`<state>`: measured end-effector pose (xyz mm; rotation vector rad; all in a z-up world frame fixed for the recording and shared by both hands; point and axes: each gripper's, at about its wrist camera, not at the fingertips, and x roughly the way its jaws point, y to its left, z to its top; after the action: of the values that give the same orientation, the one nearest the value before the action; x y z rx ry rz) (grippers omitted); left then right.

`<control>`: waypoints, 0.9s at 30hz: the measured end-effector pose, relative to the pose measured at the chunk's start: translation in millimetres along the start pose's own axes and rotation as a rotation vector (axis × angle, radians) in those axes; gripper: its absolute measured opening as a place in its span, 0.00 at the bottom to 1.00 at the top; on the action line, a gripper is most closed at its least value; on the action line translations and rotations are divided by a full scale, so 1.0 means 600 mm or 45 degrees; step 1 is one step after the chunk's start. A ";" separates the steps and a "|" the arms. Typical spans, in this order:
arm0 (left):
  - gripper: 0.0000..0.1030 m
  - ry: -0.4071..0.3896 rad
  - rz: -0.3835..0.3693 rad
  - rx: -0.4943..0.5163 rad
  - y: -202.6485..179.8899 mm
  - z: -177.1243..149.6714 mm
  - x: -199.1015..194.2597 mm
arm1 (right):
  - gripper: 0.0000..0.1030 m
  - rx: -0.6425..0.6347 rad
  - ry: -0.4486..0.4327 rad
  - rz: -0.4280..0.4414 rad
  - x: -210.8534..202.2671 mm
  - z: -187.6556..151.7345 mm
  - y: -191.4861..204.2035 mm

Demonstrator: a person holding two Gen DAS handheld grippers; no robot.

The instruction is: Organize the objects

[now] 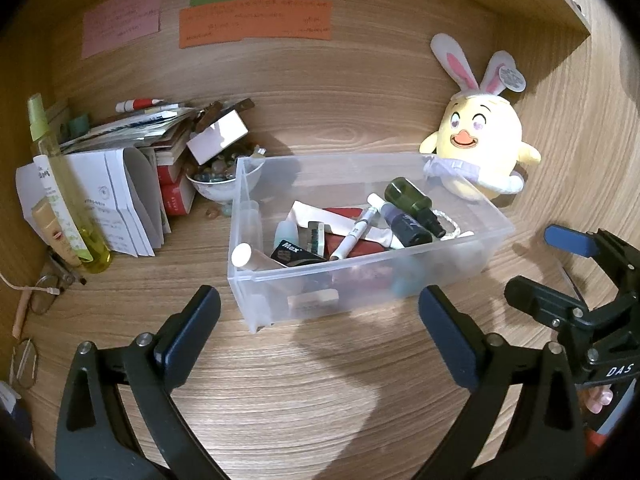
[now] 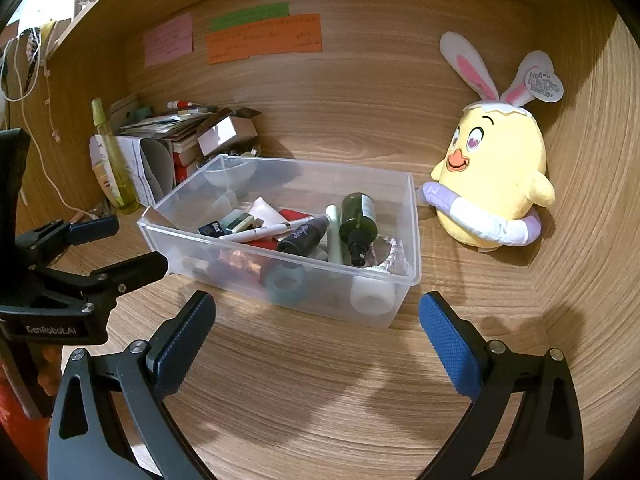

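Observation:
A clear plastic bin (image 1: pixel 496 236) (image 2: pixel 412 216) sits in the middle of the wooden desk, filled with small items: a dark green bottle (image 1: pixel 412 198) (image 2: pixel 358 216), a black spray bottle (image 1: pixel 406 226) (image 2: pixel 302 236), a white pen (image 1: pixel 354 234) (image 2: pixel 260 232) and a black Max box (image 1: pixel 296 254). My left gripper (image 1: pixel 320 312) stands open just in front of the bin, nothing between its fingers. My right gripper (image 2: pixel 318 316) is also open and empty before the bin's near wall. Each gripper shows in the other's view (image 1: pixel 560 264) (image 2: pixel 108 244).
A yellow chick plush with bunny ears (image 1: pixel 482 148) (image 2: pixel 494 176) leans at the right of the bin. At the back left are a yellow-green spray bottle (image 1: pixel 64 184) (image 2: pixel 114 160), papers and boxes (image 1: pixel 132 184), and a bowl of beads (image 1: pixel 222 182). Glasses (image 1: pixel 44 296) lie at the left edge.

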<state>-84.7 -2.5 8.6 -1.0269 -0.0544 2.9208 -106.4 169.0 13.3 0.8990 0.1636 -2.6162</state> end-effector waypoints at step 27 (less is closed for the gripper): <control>0.98 0.004 -0.014 0.003 -0.004 -0.003 -0.002 | 0.99 0.004 0.012 0.005 0.002 0.002 0.002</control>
<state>-82.6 0.0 8.1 -1.0277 -0.0560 2.9081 -107.1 167.1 13.4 0.9115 0.1602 -2.6101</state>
